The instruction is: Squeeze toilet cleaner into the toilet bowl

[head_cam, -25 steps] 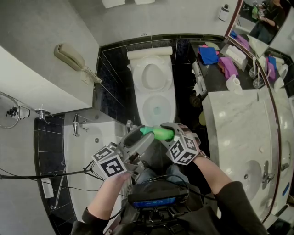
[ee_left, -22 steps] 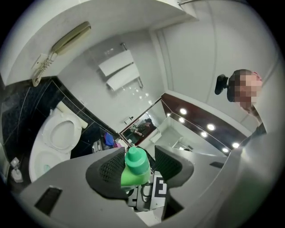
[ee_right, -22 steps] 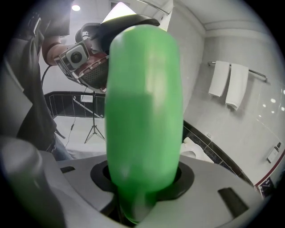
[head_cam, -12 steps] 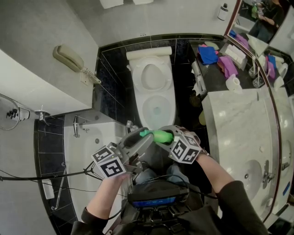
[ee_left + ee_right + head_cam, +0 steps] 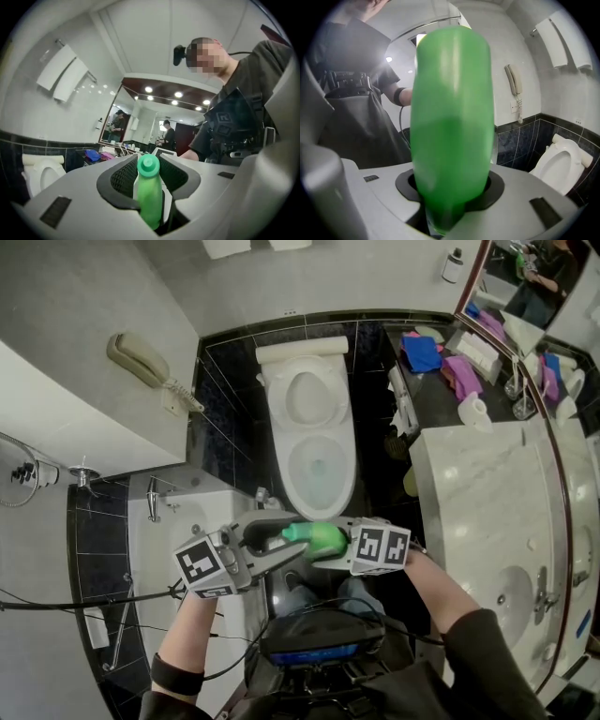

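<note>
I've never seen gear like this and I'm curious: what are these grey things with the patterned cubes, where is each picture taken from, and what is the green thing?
No robot here: a person in a bathroom holds a hand-held grasping tool in each hand. The top-down picture comes from a camera on their head; the other two come from cameras riding on the tools, looking along the jaws. The right tool grips the body of a green bottle. The left tool has just been closing its jaws, which now clamp the cap end. Ahead is the toilet, lid up; a marble counter is on the right.
</note>
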Action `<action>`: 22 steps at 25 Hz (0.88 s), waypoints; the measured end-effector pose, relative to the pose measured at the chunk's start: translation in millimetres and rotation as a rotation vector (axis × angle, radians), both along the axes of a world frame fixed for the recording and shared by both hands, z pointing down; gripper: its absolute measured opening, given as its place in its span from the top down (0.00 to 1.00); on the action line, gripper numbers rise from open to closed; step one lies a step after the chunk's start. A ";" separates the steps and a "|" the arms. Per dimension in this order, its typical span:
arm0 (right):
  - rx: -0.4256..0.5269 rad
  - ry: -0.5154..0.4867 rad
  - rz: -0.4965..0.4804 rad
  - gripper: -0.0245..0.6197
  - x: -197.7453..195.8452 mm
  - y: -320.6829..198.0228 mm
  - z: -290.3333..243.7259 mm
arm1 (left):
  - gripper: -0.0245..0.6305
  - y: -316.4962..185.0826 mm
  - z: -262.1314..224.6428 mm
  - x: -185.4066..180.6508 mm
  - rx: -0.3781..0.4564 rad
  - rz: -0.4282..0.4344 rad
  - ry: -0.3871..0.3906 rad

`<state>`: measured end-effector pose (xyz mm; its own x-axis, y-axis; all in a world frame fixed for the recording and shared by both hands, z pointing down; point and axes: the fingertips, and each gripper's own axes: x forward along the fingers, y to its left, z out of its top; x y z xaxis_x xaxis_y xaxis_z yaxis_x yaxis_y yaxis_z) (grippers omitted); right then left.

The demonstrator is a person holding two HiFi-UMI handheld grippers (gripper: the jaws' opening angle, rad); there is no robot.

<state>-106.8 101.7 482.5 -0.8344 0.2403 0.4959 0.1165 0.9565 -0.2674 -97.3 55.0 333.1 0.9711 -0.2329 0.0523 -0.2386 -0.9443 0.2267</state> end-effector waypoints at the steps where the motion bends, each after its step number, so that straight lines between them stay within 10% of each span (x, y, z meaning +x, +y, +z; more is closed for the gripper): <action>1: -0.015 -0.008 -0.011 0.67 -1.6 4.3 -1.5 | 0.76 4.3 -4.9 2.1 0.020 0.029 0.001; 12: -0.011 -0.004 -0.005 0.67 -1.1 12.9 -0.9 | 0.66 17.9 -9.2 9.8 0.035 0.048 0.001; 14: 0.040 0.018 0.050 0.67 -0.4 2.5 3.3 | 0.51 11.9 -3.5 3.9 0.012 -0.019 0.043; 22: 0.309 0.123 0.335 0.67 15.5 -60.4 16.7 | 0.49 -17.8 9.2 -18.1 -0.391 -0.425 0.224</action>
<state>-91.3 41.2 499.2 -0.7714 -0.2069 0.6018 -0.2272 0.9729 0.0432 -115.4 37.3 342.2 0.7948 -0.6066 0.0174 -0.4823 -0.6141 0.6247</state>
